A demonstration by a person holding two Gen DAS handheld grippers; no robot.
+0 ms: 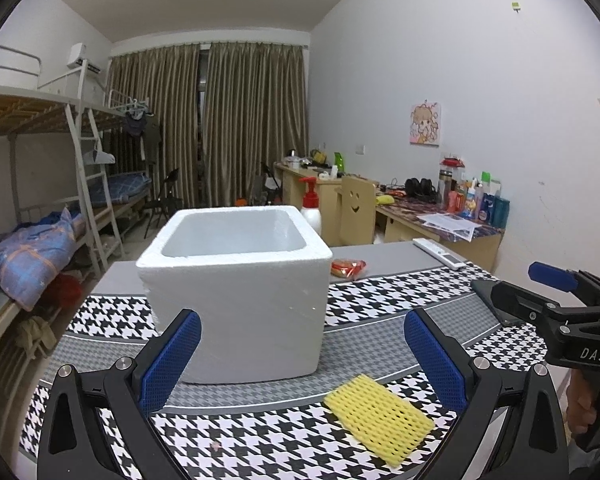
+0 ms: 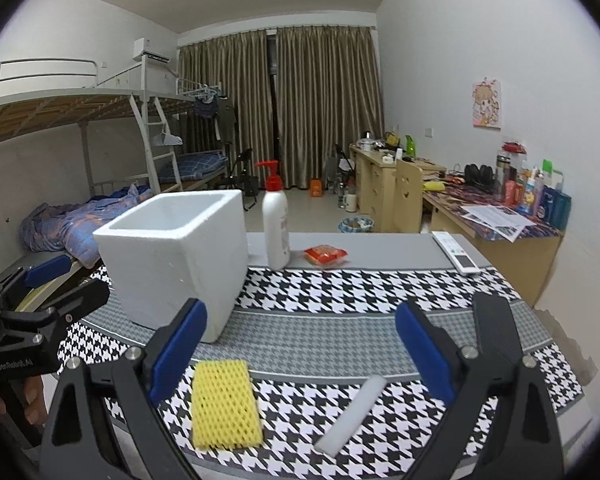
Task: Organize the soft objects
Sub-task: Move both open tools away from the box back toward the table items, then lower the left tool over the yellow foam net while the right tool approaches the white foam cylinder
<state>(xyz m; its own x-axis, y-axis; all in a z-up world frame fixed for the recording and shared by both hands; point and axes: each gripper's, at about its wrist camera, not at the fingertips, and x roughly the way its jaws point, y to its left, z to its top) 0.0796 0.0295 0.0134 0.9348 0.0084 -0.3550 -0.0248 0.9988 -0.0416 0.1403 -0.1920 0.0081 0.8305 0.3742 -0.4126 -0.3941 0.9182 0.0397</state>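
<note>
Yellow foam net [image 2: 225,404]: flat just in front of the foam box [image 2: 176,256], long axis toward it, between your right gripper [image 2: 300,356] fingers, spread empty; left gripper [image 1: 300,360] likewise spread

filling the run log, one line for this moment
left gripper: open, empty | right gripper: open, empty | yellow net, white foam: on table | box: upright

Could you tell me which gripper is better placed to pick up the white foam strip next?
Right. The white foam strip lies between the open right gripper fingers; it is absent from the left wrist view.
</note>
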